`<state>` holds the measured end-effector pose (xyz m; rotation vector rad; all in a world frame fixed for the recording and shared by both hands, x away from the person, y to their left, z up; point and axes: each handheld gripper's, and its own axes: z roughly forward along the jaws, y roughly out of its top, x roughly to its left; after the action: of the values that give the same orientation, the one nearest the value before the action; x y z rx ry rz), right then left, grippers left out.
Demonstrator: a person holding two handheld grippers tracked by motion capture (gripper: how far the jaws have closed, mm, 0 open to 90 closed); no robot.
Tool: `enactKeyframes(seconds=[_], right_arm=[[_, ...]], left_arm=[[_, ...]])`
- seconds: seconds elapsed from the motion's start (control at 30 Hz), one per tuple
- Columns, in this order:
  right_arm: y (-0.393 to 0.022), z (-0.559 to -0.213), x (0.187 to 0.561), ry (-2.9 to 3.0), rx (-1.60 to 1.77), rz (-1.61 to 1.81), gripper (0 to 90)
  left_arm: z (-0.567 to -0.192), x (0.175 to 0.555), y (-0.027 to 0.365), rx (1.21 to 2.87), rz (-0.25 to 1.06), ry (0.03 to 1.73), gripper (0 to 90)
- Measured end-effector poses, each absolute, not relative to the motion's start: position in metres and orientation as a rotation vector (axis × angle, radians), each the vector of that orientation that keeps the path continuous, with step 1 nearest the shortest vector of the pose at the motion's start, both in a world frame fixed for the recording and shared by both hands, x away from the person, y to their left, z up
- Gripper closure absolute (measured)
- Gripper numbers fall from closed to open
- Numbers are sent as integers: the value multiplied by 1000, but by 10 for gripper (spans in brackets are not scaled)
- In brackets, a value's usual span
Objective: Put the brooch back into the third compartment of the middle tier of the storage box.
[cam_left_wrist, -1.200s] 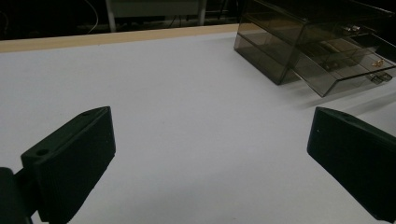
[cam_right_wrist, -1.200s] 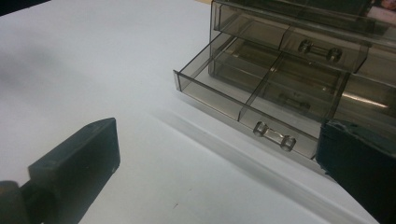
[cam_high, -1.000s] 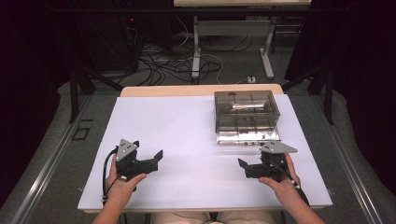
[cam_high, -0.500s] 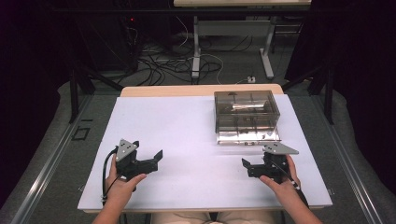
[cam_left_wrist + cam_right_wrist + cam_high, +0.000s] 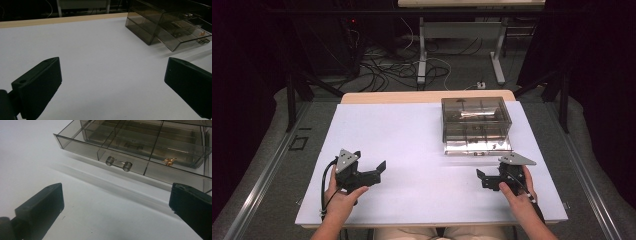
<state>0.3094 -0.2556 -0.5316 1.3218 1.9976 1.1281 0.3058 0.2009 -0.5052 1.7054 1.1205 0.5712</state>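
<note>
**A:** Start at the tools. How do they stand?

**B:** The right gripper point(image 5: 484, 178) rests low over the white table point(image 5: 412, 135) at the person's right hand point(image 5: 517, 192), jaws spread wide with nothing between them. In the right gripper view the two black jaws stand far apart with bare table between. The left gripper point(image 5: 377, 170) is the same: wide, empty, held just above the table near the front edge, well apart from the other.

**A:** Why hold them like that?

**B:** My reading is a ready stance. Both are wide enough to take something, and neither is committed to anything yet.

**A:** And what lies beyond them?

**B:** A smoky clear drawer box point(image 5: 476, 117) toward the far right of the table. Its bottom drawer point(image 5: 140, 157) is pulled out toward the person, so the compartments lie exposed from above. The right gripper points at the drawer's front, where a small clear handle point(image 5: 118, 164) sits in the middle.

**A:** Anything inside?

**B:** A little cluster of gold-coloured bits point(image 5: 169, 161) in a compartment right of the handle. Too small to say what they are. Darker pieces lie farther back.

**A:** So the right one is the nearer candidate?

**B:** I judge so. It is near the drawer; the left is well away, with the box off at an angle in its own view.
</note>
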Motion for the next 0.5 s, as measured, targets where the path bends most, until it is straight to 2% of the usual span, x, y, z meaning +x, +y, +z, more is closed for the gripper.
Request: enactKeyframes(seconds=[0.5], right_arm=[[-261, -539, 314, 2019, 1346, 1096, 0]], left_arm=[[-505, 306, 202, 1709, 576, 1118, 12]])
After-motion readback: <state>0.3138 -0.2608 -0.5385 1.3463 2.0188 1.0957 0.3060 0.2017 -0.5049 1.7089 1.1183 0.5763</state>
